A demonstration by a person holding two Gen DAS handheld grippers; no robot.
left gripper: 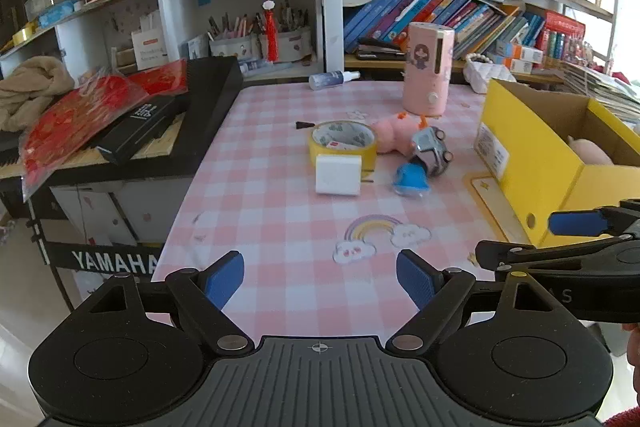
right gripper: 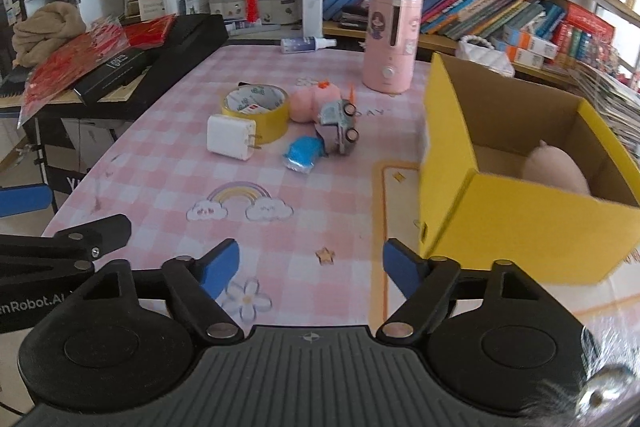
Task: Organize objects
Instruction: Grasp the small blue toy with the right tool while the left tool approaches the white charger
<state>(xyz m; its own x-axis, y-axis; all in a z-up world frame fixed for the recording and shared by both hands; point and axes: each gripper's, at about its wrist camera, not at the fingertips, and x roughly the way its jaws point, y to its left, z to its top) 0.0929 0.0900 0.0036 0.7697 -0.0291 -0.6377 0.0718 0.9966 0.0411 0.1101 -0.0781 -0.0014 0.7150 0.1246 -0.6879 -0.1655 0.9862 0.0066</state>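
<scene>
I am holding my left gripper (left gripper: 320, 279) and right gripper (right gripper: 311, 269) spread apart, empty, with the tape roll (left gripper: 343, 143) lying well ahead of my fingers and the yellow box (right gripper: 520, 211) sitting ahead to their right.

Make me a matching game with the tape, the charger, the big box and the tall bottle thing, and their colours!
Things:
1. tape roll
2. charger
3. box
4. humidifier

Clues:
A. pink and tall, standing upright
B. white, with metal prongs
C. yellow ring, lying flat
D. yellow outside, brown inside, open on top

Pairs: 1-C, 2-B, 3-D, 4-A
</scene>
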